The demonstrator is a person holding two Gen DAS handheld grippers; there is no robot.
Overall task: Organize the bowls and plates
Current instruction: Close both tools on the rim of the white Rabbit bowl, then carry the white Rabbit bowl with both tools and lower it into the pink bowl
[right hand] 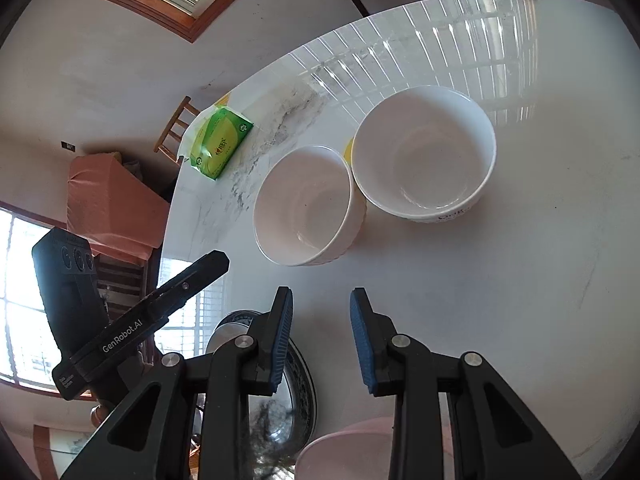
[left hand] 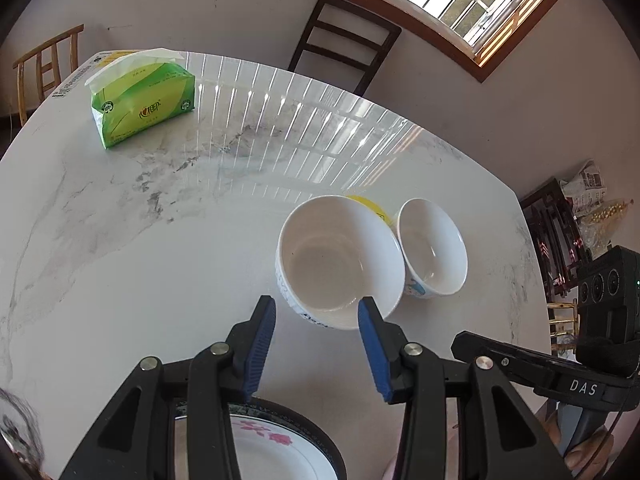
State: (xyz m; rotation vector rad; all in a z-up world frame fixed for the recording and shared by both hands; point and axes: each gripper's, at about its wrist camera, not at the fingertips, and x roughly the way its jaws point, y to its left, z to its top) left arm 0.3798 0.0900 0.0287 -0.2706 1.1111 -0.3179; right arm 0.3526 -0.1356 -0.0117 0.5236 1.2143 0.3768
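Two white bowls stand side by side, touching, on the white marble table point(left hand: 140, 272). In the left wrist view the larger bowl point(left hand: 340, 260) is just ahead of my open, empty left gripper point(left hand: 317, 312), with the smaller bowl point(left hand: 434, 248) to its right. A plate with pink flowers and a dark rim point(left hand: 280, 444) lies under the left gripper. In the right wrist view my right gripper point(right hand: 321, 304) is open and empty, short of one bowl point(right hand: 306, 204); the other bowl point(right hand: 424, 152) is beyond to the right. A dark-rimmed plate point(right hand: 300, 384) and a pink dish point(right hand: 344, 456) lie below it.
A green tissue pack point(left hand: 144, 104) sits at the far left of the table and also shows in the right wrist view point(right hand: 220, 144). A yellow item point(left hand: 370, 206) lies behind the bowls. Chairs point(left hand: 344, 40) stand around the table. The table's right edge point(left hand: 536, 280) is near.
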